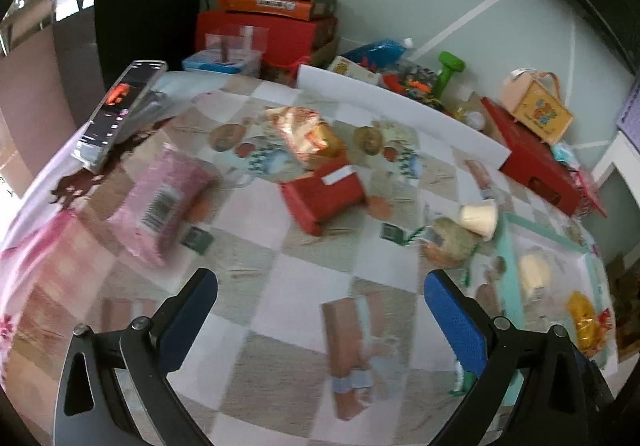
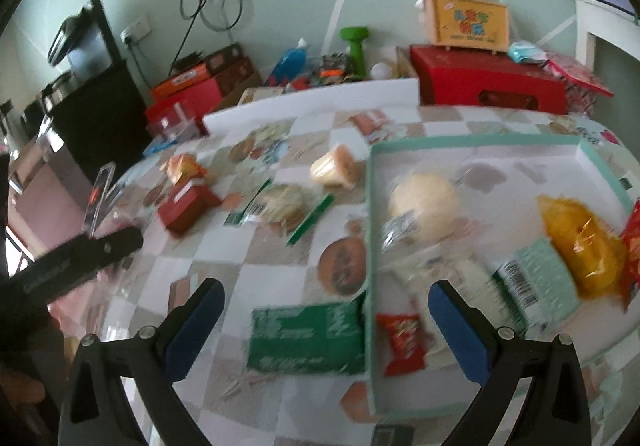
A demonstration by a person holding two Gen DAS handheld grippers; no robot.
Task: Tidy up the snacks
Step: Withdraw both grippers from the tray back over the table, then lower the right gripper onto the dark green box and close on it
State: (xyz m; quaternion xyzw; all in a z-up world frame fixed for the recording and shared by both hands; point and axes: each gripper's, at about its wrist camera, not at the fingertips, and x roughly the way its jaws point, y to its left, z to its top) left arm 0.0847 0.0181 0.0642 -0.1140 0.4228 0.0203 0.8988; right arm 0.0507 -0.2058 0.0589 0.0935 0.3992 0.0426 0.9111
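Observation:
My left gripper [image 1: 320,310] hangs open over the checked tablecloth with nothing between its fingers. Ahead of it lie a pink packet [image 1: 160,202], a red box [image 1: 324,194], an orange snack bag [image 1: 308,134], a wrapped round cake [image 1: 448,242] and a pudding cup [image 1: 478,218]. My right gripper [image 2: 326,318] is open too, above the near left corner of the teal tray [image 2: 370,226]. The tray holds a wrapped bun [image 2: 424,202], a yellow bag [image 2: 580,246], a mint packet [image 2: 536,286] and a small red packet [image 2: 402,338]. The tray [image 1: 508,246] also shows at the left wrist view's right side.
A phone on a stand [image 1: 120,110] sits at the table's far left. A white board [image 1: 400,102] lines the back edge, with red boxes [image 2: 488,86], a green dumbbell [image 2: 356,46] and a yellow case [image 2: 468,22] behind. The left gripper's black body [image 2: 80,258] reaches in from the left.

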